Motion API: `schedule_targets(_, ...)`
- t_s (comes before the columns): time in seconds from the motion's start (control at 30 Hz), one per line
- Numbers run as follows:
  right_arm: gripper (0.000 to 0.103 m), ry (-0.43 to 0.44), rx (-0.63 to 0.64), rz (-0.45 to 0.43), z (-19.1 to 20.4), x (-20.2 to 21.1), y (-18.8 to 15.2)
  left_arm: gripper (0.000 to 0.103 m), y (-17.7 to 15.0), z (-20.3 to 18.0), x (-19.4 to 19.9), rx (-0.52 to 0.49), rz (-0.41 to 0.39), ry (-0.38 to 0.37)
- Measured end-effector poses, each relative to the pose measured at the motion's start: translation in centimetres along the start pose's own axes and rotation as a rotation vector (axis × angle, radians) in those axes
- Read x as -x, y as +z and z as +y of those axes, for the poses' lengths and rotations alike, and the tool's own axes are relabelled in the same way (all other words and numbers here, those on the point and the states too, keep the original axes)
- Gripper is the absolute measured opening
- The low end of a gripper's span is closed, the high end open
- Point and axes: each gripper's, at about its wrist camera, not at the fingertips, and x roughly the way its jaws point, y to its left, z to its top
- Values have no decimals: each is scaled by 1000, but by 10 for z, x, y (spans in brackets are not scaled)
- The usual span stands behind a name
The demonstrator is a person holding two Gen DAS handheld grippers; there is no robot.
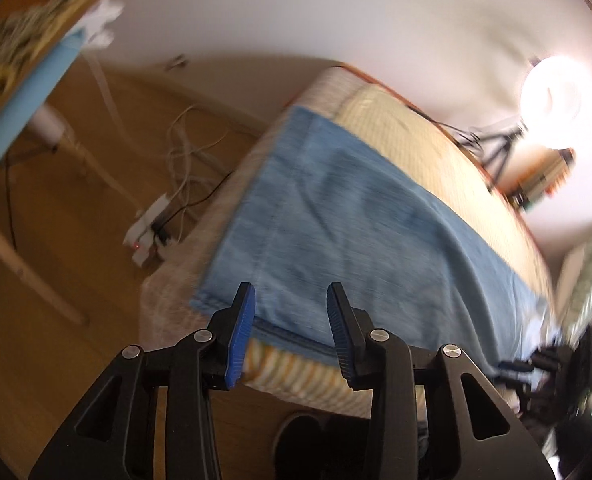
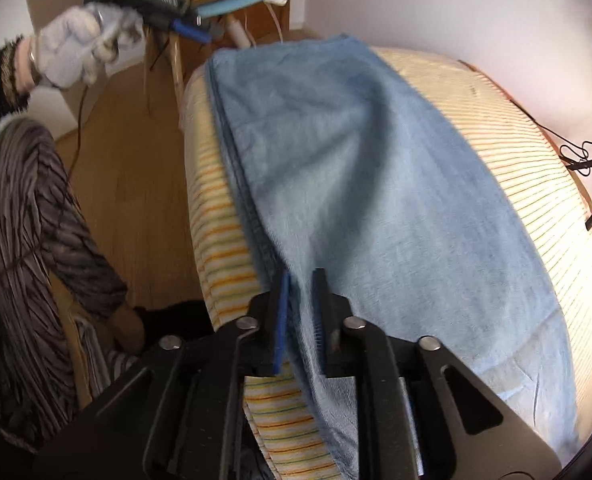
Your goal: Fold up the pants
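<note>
Light blue denim pants (image 2: 376,184) spread flat along a striped mattress (image 2: 536,152), folded lengthwise, stacked long edges running just inside the mattress's near side. Hem end at the mattress's far corner, by a wooden chair with a blue seat (image 1: 23,104).

Right tool (image 2: 302,316) at the pants' near end, angled steeply down, blue pads (image 2: 280,320) standing close together with a raised ridge of denim running between them; cloth pinched there, grip narrow. Loose fabric hanging below the pads over the mattress's striped edge.

Left tool (image 1: 291,332) poised above the pants' other end, over the seamed border where denim meets the mattress's side. Jaws standing apart, nothing between the blue pads (image 1: 241,332); denim visible through the gap, not touched. Picture blurred with motion.

From the right wrist view, left tool (image 2: 191,32) seen high beyond the pants' far end, gripped by a hand in a light glove (image 2: 75,56), well clear of the cloth. Dark striped sleeve (image 2: 27,240) beside the mattress's near side.

Beyond the mattress: a bright round lamp (image 1: 552,100) on a tripod, a white power strip (image 1: 147,236) with cables on the wooden floor (image 1: 75,240).
</note>
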Motion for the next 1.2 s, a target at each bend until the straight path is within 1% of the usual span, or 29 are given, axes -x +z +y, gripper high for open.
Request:
schedule_targets(0.03, 19, -1, -5, -13, 0, 1, 1, 35, 0, 5, -2, 23, 3, 3)
schedule_targets(0.1, 19, -3, -6, -24, 0, 1, 0, 35, 1, 13, -7, 63, 6, 29)
schedule_targets(0.2, 19, -25, 21, -27, 4, -2, 0, 35, 0, 15, -15, 84, 16, 45)
schedule_targets(0.3, 19, -19, 33, -17, 6, -5, 2, 35, 0, 16, -23, 106, 19, 49)
schedule_targets(0.37, 19, -22, 40, -13, 8, -8, 3, 35, 1, 18, -27, 126, 18, 68)
schedule_targets(0.4, 19, -26, 45, -11, 11, -10, 4, 32, 1, 18, -29, 135, 16, 76)
schedule_targets(0.53, 19, -21, 57, -12, 15, -12, 2, 32, -2, 20, -23, 163, -9, 128)
schedule_targets(0.6, 19, -17, 70, -11, 18, -12, 0, 35, -4, 21, -22, 176, -7, 122)
schedule_targets(0.7, 19, -23, 86, -1, 21, -17, -1, 34, -5, 21, -25, 164, -15, 119)
schedule_targets(0.77, 19, -25, 85, 4, 21, -19, -1, 32, -4, 18, -27, 150, -19, 115)
schedule_targets(0.83, 19, -24, 78, 3, 20, -20, 0, 20, -2, 15, -27, 128, -32, 129)
schedule_targets(0.9, 19, -27, 74, 2, 18, -19, 1, 10, -1, 12, -26, 114, -48, 138)
schedule_targets(0.93, 16, -30, 74, -1, 18, -19, 1, 6, -1, 9, -25, 103, -58, 141)
schedule_targets(0.97, 8, -26, 75, -2, 18, -18, 1, 4, -1, 6, -22, 92, -70, 149)
schedule_targets(1.07, 4, -13, 64, -12, 16, -15, 2, 4, 0, 5, -10, 85, -111, 133)
schedule_targets(1.13, 4, 8, 47, -35, 14, -9, 3, 4, -1, 8, -6, 86, -115, 131)
schedule_targets(1.2, 4, 18, 52, -35, 14, -8, 3, 4, -3, 13, -8, 83, -102, 145)
